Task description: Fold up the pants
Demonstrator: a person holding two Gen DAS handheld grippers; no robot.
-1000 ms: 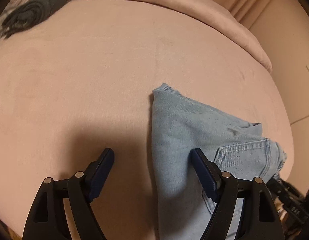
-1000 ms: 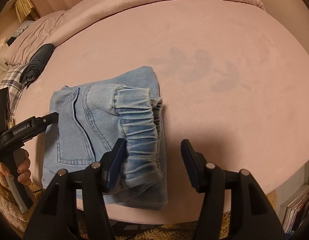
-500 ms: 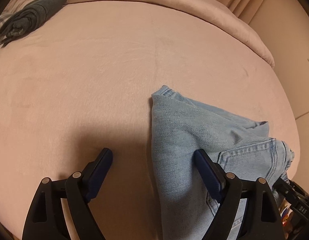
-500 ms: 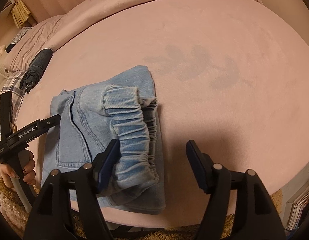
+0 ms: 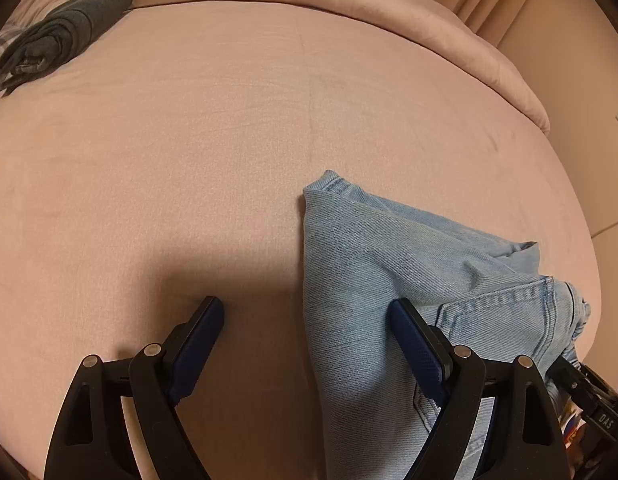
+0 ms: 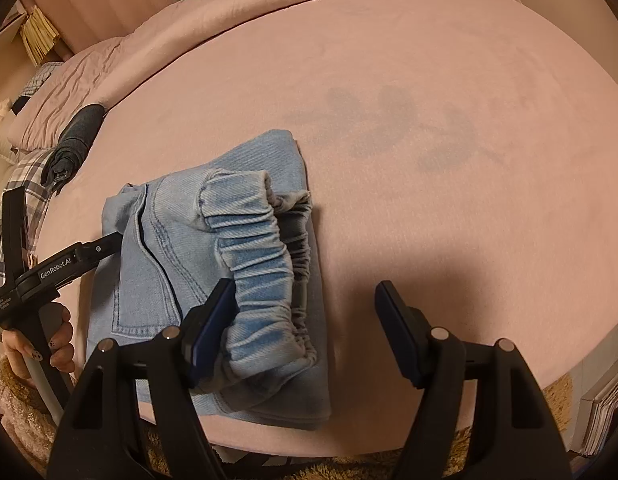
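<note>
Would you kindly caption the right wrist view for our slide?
Folded light-blue jeans on a pink bed, right hand-held gripper open above the elastic waistband.

A big pink bed (image 6: 449, 60) is holding the folded blue pants (image 6: 181, 248), and a rolled dark grey cloth (image 5: 65, 32) is lying near its far edge.

Black gripper frames, silver rivets, navy textured fingers (image 5: 417, 344); left gripper (image 6: 57, 268) lettered "GenRobot.AI".
</note>
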